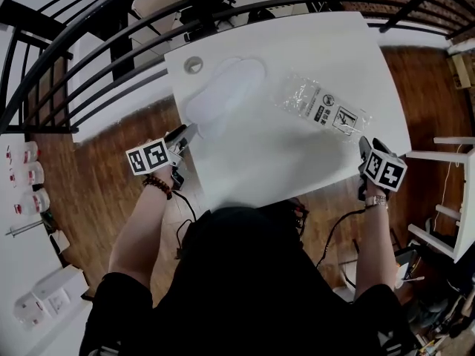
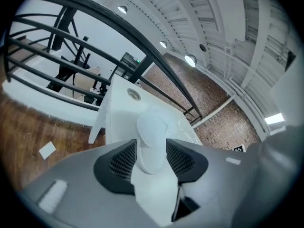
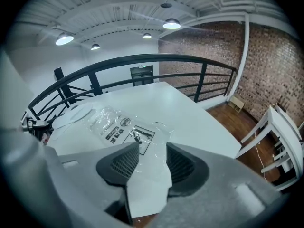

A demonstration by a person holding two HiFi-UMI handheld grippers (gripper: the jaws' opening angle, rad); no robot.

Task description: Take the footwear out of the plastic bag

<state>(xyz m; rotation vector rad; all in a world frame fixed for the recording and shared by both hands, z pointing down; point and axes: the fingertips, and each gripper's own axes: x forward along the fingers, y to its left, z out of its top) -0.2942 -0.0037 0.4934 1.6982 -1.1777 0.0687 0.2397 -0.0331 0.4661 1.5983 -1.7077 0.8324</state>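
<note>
A pair of flat white slippers [image 1: 223, 91] lies on the white table [image 1: 282, 165] at its far left, out of the bag. The clear printed plastic bag [image 1: 323, 106] lies flat and crumpled at the table's right. My left gripper [image 1: 189, 132] is at the table's left edge, by the near end of the slippers. In the left gripper view its jaws stand apart, with the slipper's end [image 2: 151, 127] lying loose in the gap. My right gripper [image 1: 365, 145] is at the table's right front corner, open. The bag's near edge [image 3: 142, 146] reaches between its jaws.
A black curved railing [image 1: 111, 21] runs behind and left of the table. A round cable hole [image 1: 193, 64] sits at the table's far left corner. A white chair [image 1: 453, 199] stands at the right on the wood floor. Small bottles [image 1: 26, 176] sit on a white surface at the left.
</note>
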